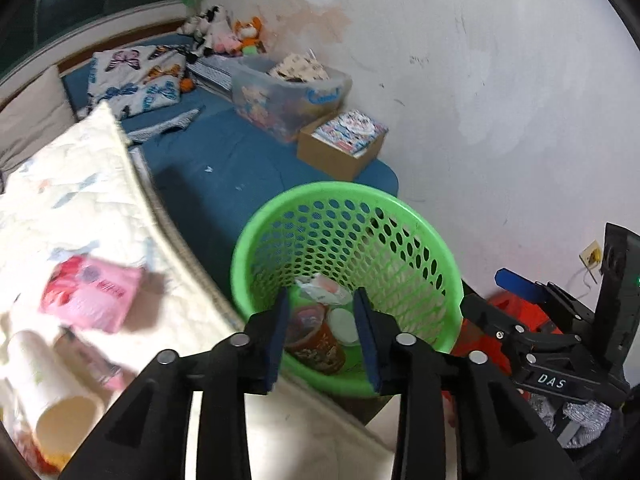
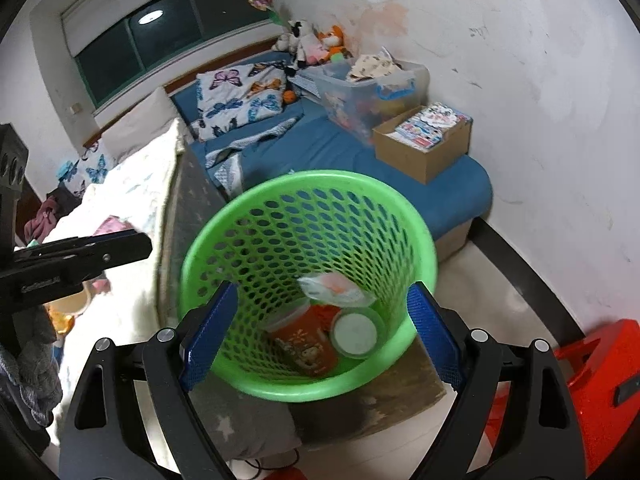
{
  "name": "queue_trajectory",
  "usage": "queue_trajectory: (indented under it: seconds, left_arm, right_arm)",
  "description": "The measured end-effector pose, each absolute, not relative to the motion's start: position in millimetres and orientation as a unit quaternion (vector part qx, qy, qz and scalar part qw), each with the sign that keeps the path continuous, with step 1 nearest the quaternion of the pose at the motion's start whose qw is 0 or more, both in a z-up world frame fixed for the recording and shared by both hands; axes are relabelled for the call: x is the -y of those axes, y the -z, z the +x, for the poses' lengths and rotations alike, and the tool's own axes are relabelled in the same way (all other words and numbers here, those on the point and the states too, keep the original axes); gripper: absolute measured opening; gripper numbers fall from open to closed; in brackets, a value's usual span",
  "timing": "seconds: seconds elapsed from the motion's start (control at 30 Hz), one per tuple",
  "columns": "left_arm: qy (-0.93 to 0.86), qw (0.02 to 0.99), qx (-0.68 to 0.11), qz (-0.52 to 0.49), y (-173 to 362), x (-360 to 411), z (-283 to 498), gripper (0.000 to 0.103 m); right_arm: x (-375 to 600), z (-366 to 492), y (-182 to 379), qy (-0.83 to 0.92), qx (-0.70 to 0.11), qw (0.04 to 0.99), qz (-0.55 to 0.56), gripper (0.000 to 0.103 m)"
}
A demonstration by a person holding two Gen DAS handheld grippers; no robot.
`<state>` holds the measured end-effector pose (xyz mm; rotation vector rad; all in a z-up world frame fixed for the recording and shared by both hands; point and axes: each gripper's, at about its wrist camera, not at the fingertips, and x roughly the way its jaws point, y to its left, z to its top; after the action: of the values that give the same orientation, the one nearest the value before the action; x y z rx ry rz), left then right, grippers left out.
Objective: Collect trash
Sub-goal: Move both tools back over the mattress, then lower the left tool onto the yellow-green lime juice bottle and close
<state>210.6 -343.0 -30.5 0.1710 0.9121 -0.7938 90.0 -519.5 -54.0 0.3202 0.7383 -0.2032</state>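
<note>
Left gripper (image 1: 322,336) and right gripper (image 2: 320,336) both released, empty, above green basket (image 2: 200,248) holding trash.

Lit evenly from overhead, indoor and fairly bright; ceiling lamp mirrored as a pale oval in the dark window (image 2: 168,36). Soft glare patch high on the wall (image 1: 440,60) in both views. Short, diffuse shadows under the pink packet (image 1: 90,298) and beneath the basket (image 2: 308,216). Strong fisheye bending: straight lines curve, black corners frame each circle. Motion blur smears the left side of the left wrist view, packet and paper tube (image 1: 48,384) soft-edged; quilt (image 1: 80,200) washed out nearly to white. Basket holes slightly streaked. Colours saturated, fine detail mushy, far toys indistinct.
</note>
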Motion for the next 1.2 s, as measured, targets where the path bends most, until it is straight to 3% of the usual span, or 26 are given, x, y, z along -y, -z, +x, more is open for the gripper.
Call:
queue_trajectory:
  seconds: [0.13, 0.33, 0.7, 0.77, 1.2]
  left_arm:
    - [0.358, 0.834, -0.414, 0.071, 17.2, 313.3, 198.3, 0.041]
    - [0.329, 0.854, -0.399, 0.050, -1.2, 258.0, 182.2, 0.044]
    - [0.244, 0.891, -0.382, 0.009, -34.9, 152.2, 182.8, 0.057]
    - [0.223, 0.896, -0.383, 0.011, -38.6, 136.9, 189.0, 0.066]
    - [0.123, 0.873, -0.466, -0.074, -11.1, 37.5, 247.9, 0.070]
  right_arm:
    - [502.1, 89.9, 42.4, 0.082, -0.352, 0.921, 0.147, 0.086]
    - [470.4, 94.2, 30.8, 0.049, -0.346, 0.927, 0.135, 0.086]
    - [413.5, 111.1, 19.2, -0.005, -0.342, 0.933, 0.113, 0.086]
    - [406.1, 112.9, 17.6, -0.013, -0.342, 0.933, 0.110, 0.086]
    - [364.7, 128.9, 15.2, -0.055, -0.344, 0.933, 0.090, 0.086]
